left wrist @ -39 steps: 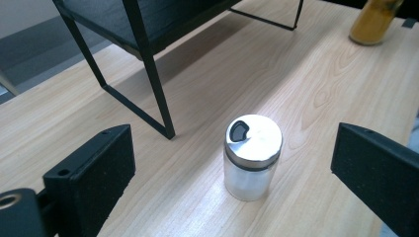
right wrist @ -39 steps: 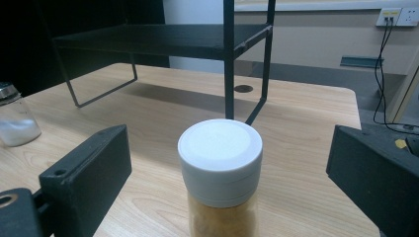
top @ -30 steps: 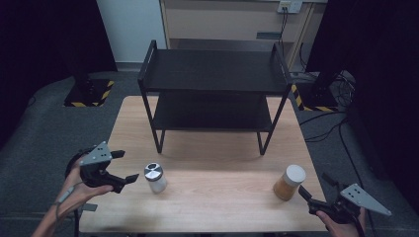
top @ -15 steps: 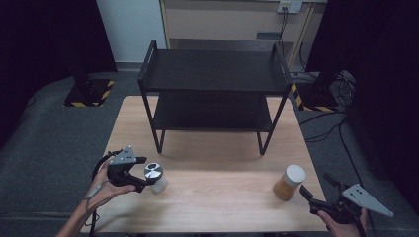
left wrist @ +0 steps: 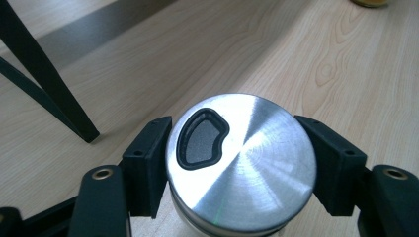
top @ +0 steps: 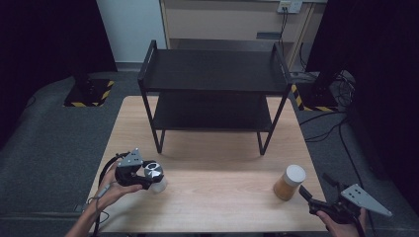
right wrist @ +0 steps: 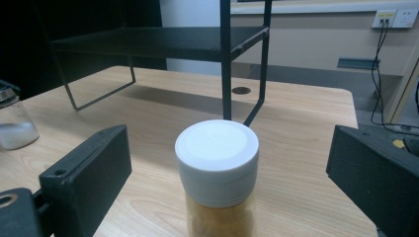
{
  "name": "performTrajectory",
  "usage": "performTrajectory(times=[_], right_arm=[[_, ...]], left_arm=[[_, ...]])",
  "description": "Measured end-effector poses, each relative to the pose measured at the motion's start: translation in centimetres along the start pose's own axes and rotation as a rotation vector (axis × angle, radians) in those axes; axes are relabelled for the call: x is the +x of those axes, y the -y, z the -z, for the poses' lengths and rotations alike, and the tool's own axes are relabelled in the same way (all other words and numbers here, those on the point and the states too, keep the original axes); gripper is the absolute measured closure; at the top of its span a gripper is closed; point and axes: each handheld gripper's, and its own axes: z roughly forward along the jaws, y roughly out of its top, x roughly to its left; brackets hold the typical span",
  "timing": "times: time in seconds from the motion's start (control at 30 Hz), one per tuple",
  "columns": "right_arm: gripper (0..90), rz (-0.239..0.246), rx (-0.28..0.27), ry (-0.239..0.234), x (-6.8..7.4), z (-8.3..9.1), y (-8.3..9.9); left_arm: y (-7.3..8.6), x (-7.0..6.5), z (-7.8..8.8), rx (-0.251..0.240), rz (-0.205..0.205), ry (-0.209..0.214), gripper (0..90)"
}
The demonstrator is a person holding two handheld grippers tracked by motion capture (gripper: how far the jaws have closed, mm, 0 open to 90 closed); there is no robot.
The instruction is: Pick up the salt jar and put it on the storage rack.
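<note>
Two jars stand on the desk [top: 217, 197], one at each gripper. Near the desk's front left corner, the left gripper [top: 143, 174] has come down over the metal-lidded jar [top: 154, 175], and its jaws have just been closing; in the left gripper view they now sit against opposite sides of the jar's brushed steel lid [left wrist: 241, 160], one pad touching the lid's left flank and the other its right, so the gripper is clamped on the jar at lid height. The lid's dark, bean-shaped pour opening [left wrist: 201, 139] lies toward the left pad. The jar's glass body is mostly hidden under the lid and looks upright on the wood, a little in front of the front left leg [top: 159, 141] of the black two-tier rack [top: 212, 74], which occupies the back half of the desk.

Near the front right corner, the white-capped jar [top: 289, 182] of orange-brown contents stands upright, just ahead of the right gripper [top: 316, 197]. In the right gripper view its white cap [right wrist: 217, 153] lies between the two jaws, with clear gaps of bare wood on both sides; those jaws are wide apart and touch nothing. The right gripper itself hangs over the desk's front edge, held by a hand [top: 341, 228] at the bottom of the high view.
</note>
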Motion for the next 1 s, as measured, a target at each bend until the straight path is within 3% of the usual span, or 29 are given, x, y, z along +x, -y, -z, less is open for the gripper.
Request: performTrajectory(times=[0.17, 0.27, 0.73, 1.0], right_arm=[[2.7, 0.012, 0.006, -0.012, 0.1, -0.2, -0.2], [2.0, 0.005, 0.013, -0.019, 0.0, -0.3, -0.2], [1.7, -0.004, 0.026, -0.045, -0.4, -0.5, -0.2], [1.8, 0.0, 0.024, -0.048, -0.4, -0.6, -0.1]], left_arm=[[-0.8, -0.1, 0.3, 0.008, -0.01, 0.0, 33.3], [-2.2, 0.1, 0.9, 0.001, -0.013, 0.014, 33.3], [-12.2, -0.3, 4.7, -0.022, -0.119, 0.097, 33.3], [-18.0, -0.3, 5.9, -0.026, -0.162, 0.167, 33.4]])
